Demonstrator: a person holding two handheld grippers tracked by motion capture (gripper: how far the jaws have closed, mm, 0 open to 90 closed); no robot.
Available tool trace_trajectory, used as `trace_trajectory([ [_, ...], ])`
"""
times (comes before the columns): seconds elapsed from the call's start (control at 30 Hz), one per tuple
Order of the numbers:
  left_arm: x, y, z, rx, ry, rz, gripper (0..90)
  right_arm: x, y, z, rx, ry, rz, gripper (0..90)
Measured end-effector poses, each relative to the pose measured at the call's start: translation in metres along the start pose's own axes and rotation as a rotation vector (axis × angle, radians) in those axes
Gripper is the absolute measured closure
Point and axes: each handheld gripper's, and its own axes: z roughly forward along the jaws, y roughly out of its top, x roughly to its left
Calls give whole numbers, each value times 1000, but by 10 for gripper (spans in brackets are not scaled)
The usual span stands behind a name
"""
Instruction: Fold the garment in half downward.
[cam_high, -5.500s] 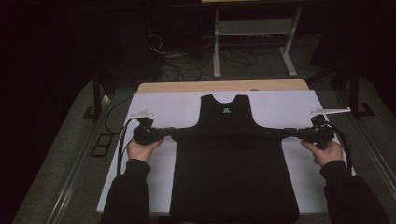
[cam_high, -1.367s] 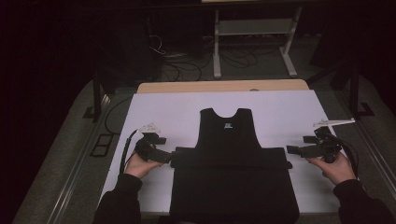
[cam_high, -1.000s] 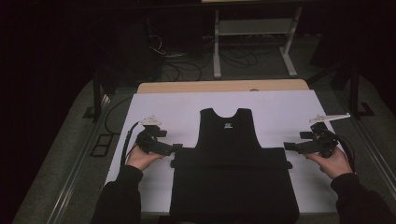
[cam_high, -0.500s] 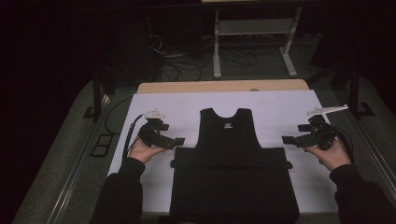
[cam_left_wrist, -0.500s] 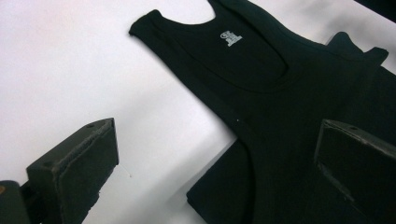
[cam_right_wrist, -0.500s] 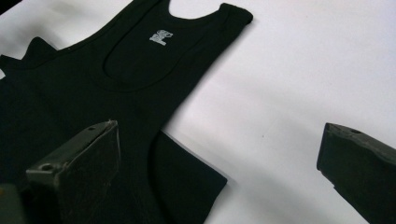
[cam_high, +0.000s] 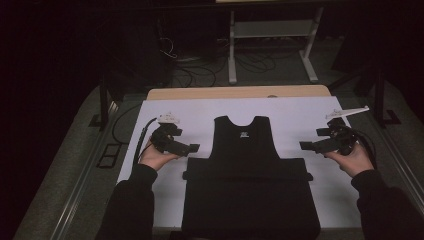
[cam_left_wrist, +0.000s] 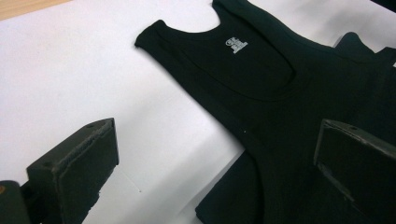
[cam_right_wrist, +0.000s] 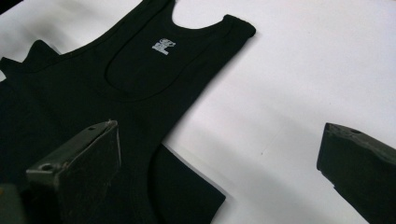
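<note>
Flanking the black tank top (cam_high: 247, 170), left claw (cam_high: 192, 148) and right claw (cam_high: 306, 145) gape empty.

Bare white sheet (cam_high: 190, 112) flanking tank top (cam_high: 247, 165), unobstructed

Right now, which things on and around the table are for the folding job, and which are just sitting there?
Part of the job:
black tank top, partly folded
left gripper, open
right gripper, open
white table cover under the top

Just lying about:
cables on the floor behind the table
metal stand at the back
</note>
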Motion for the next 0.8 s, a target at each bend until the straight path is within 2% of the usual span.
trace_trajectory([
  [0.23,3,7,1,2,-3,-1,0,-2,8,3,6,-2,-11,0],
  [0.6,7,23,2,12,-8,24,0,-3,27,8,13,-3,-34,0],
  [0.8,10,26,8,-15,-14,4,0,-4,38,13,16,12,-54,0],
])
